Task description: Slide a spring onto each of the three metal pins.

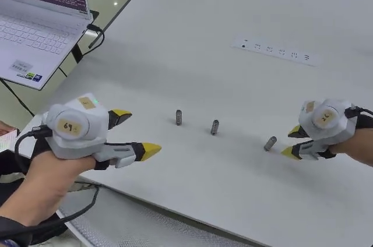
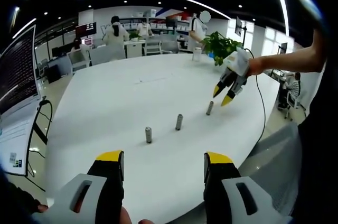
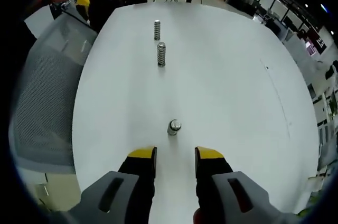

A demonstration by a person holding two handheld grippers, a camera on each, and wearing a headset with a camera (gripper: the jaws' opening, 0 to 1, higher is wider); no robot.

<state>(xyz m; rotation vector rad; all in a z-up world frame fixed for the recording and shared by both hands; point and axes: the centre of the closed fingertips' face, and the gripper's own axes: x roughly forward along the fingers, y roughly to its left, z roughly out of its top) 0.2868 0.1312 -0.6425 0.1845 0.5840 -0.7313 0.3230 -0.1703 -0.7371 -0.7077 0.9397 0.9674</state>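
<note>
Head view looks down; gripper views face each other, sharing the springs (image 1: 214,127).

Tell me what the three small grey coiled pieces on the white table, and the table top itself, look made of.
Coiled pieces: bare metal, probably steel, going by the grey sheen and ribbed turns. White table top: matt, even, no grain; likely laminate or painted board, but the look leaves it open.
</note>
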